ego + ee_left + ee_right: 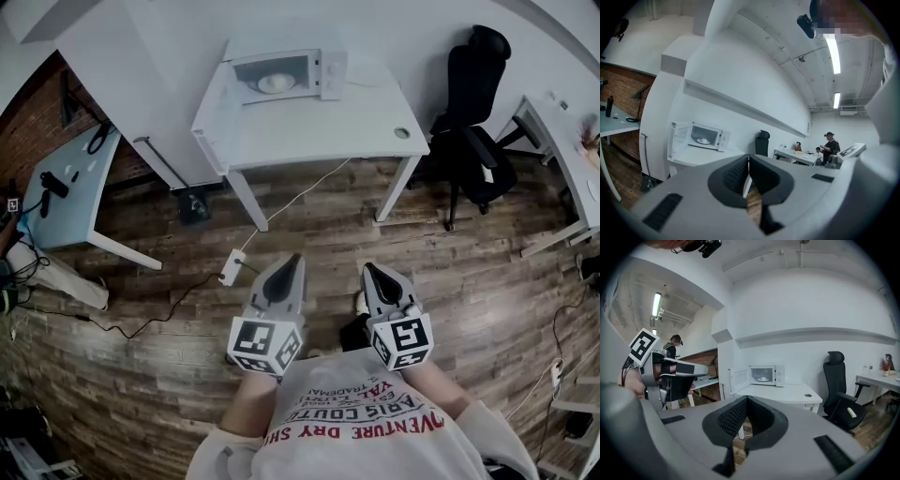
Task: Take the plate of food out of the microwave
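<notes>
A white microwave stands at the back of a white table, its door swung open to the left. Inside it rests a white plate of food. The plate also shows in the left gripper view and the right gripper view. Both grippers hover over the wooden floor, well short of the table. My left gripper is shut with nothing in it, jaws meeting. My right gripper is shut and empty too. Both point towards the microwave.
A black office chair stands right of the table. A pale desk with dark items is at the left, another desk at the right. A power strip and cables lie on the floor. People stand far off.
</notes>
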`<control>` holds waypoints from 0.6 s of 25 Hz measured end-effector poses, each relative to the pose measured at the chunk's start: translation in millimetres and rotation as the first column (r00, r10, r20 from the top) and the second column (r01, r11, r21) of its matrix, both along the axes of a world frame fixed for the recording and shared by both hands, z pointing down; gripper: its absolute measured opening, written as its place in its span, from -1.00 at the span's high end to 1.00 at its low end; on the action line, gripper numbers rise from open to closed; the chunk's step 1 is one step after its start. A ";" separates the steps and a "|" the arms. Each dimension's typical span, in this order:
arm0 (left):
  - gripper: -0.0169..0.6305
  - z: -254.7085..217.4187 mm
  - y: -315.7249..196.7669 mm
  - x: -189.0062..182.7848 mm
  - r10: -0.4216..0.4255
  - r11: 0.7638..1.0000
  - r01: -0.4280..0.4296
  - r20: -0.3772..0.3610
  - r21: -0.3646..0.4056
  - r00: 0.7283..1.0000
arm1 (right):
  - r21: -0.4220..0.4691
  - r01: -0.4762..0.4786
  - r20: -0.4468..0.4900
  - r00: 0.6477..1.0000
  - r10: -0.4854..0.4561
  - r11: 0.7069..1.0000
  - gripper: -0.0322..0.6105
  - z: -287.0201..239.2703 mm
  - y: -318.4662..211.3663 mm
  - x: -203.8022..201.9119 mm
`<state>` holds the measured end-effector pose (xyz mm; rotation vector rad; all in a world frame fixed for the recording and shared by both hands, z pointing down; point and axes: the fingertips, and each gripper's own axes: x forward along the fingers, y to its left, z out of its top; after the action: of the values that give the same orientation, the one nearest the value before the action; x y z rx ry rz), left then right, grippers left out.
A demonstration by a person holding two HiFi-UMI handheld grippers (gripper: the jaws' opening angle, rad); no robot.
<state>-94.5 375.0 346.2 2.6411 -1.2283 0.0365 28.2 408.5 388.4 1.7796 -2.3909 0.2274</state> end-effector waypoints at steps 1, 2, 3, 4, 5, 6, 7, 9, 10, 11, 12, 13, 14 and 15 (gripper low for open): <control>0.92 2.3 -6.3 4.3 -0.003 1.000 0.003 0.001 -0.003 1.000 | -0.008 0.004 0.005 1.000 -0.004 1.000 0.89 3.8 -8.0 4.3; 0.92 4.2 -14.2 8.6 -0.009 1.000 0.009 0.005 -0.003 1.000 | -0.015 0.009 0.009 1.000 -0.009 1.000 0.89 6.9 -17.7 9.1; 0.92 5.9 -23.5 12.9 -0.018 1.000 0.018 0.012 -0.002 1.000 | -0.021 0.016 0.012 1.000 -0.016 1.000 0.89 9.0 -28.9 14.3; 0.92 7.5 -33.8 17.2 -0.028 1.000 0.028 0.019 -0.003 0.999 | -0.026 0.024 0.013 1.000 -0.024 0.999 0.89 10.0 -41.2 19.9; 0.92 8.9 -44.7 21.5 -0.039 0.999 0.039 0.024 -0.006 0.999 | -0.029 0.033 0.013 0.999 -0.033 0.999 0.89 9.7 -54.1 25.8; 0.92 9.8 -55.9 25.8 -0.050 0.999 0.051 0.026 -0.010 0.998 | -0.029 0.043 0.011 0.999 -0.043 0.999 0.89 8.2 -67.5 31.8; 0.92 10.1 -67.5 30.1 -0.062 0.998 0.062 0.026 -0.015 0.998 | -0.028 0.054 0.009 0.998 -0.054 0.998 0.89 6.1 -81.5 37.9; 0.92 8.7 -91.2 39.2 -0.089 0.996 0.089 0.020 -0.023 0.996 | -0.023 0.080 0.002 0.997 -0.080 0.997 0.89 1.7 -110.5 50.3; 0.92 7.6 -102.7 44.0 -0.104 0.994 0.105 0.016 -0.027 0.994 | -0.022 0.093 -0.003 0.996 -0.093 0.995 0.89 0.0 -124.9 56.8; 0.92 6.7 -113.6 48.8 -0.120 0.992 0.120 0.009 -0.033 0.993 | -0.022 0.105 -0.008 0.994 -0.106 0.994 0.89 -1.5 -138.5 63.6; 0.92 6.6 -123.6 53.8 -0.135 0.990 0.135 0.001 -0.041 0.991 | -0.024 0.117 -0.012 0.993 -0.117 0.993 0.89 -2.7 -150.8 70.6; 0.92 7.4 -132.8 58.8 -0.148 0.988 0.148 -0.007 -0.052 0.989 | -0.025 0.128 -0.015 0.992 -0.128 0.991 0.89 -4.2 -161.7 77.7; 0.92 8.7 -142.1 63.5 -0.161 0.985 0.160 -0.015 -0.062 0.987 | -0.022 0.139 -0.017 0.990 -0.139 0.990 0.89 -6.2 -171.8 84.8; 0.92 10.0 -152.3 67.5 -0.175 0.982 0.173 -0.022 -0.070 0.984 | -0.015 0.150 -0.020 0.989 -0.150 0.989 0.89 -9.2 -181.7 91.9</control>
<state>-27.0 222.7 356.2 2.4585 -1.4177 0.0118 120.1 226.8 379.1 1.5793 -2.4876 0.2048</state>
